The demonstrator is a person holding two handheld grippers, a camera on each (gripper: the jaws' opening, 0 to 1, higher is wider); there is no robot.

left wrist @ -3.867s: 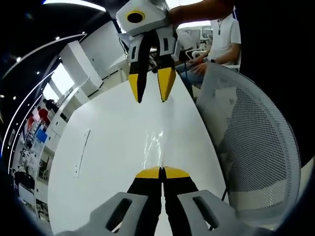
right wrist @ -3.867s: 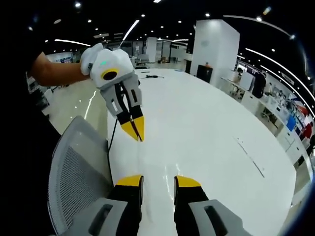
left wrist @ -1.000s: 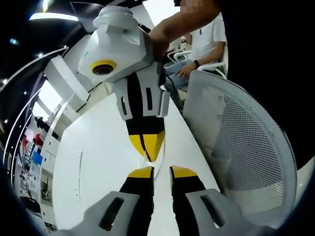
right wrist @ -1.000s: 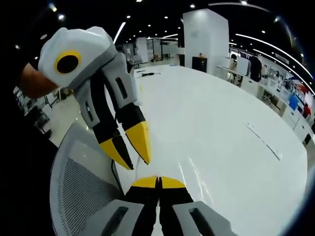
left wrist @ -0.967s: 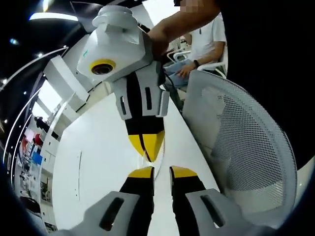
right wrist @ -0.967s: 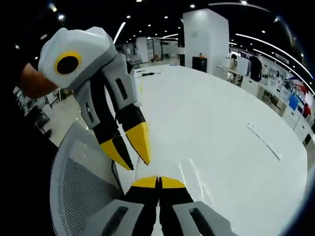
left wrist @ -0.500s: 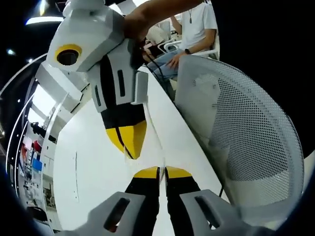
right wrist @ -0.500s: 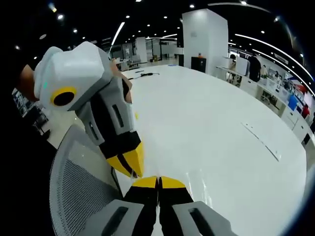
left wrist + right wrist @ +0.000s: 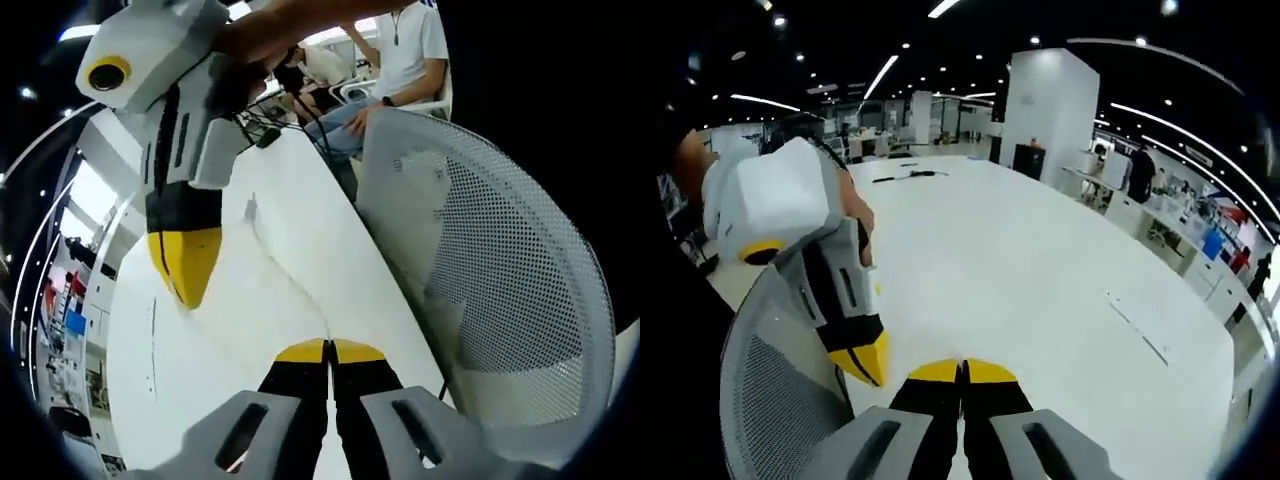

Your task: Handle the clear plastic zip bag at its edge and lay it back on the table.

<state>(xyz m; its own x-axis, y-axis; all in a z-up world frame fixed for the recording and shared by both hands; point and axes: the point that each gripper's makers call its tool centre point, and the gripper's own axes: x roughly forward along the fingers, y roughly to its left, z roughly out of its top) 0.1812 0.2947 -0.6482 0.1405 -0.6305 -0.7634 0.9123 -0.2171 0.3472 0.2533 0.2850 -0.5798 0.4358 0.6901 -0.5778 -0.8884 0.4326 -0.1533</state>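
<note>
The clear zip bag [image 9: 285, 280] shows as a faint film whose edge curves up from my left gripper [image 9: 328, 348], which is shut on that edge low over the white table [image 9: 215, 345]. Coming in from the upper left, my right gripper [image 9: 185, 285] has its yellow tips shut, and the film appears to stretch toward them. In the right gripper view my right gripper [image 9: 962, 370] is shut, the bag is too clear to make out between its jaws, and my left gripper [image 9: 868, 368] hangs just to its left.
A white mesh chair [image 9: 500, 260] stands close against the table's near edge [image 9: 770, 400]. A person sits behind it [image 9: 405, 55]. A thin strip [image 9: 1137, 335] lies on the table, and cables [image 9: 905, 176] lie at its far end.
My right gripper has drawn away from the left one, sideways and upward, and the bag's edge now runs stretched between them. Both stay shut.
</note>
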